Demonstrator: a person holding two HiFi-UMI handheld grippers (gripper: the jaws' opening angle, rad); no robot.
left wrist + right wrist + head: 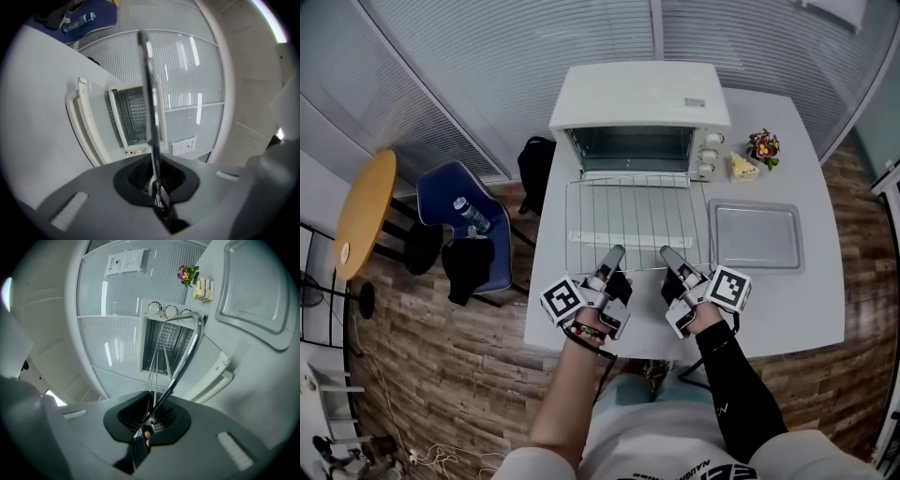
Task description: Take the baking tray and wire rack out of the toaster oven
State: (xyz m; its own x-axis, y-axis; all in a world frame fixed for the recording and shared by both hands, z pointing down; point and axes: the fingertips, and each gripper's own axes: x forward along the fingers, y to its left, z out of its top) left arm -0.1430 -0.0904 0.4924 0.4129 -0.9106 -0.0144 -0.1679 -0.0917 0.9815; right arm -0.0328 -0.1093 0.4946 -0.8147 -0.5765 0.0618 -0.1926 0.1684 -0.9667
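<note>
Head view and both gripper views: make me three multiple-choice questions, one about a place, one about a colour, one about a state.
1. The tray lies: A on the table, right of the rack; B on top of the rack; C under the rack.
2. The oven is: A black; B white; C red.
3. The left tongs and right tongs are: A open, empty; B shut on the tray; C shut on the rack.
Answers: 1 A, it sits flat beside the rack; 2 B, its casing is white; 3 C, each gripper view shows rack wire pinched.
</note>
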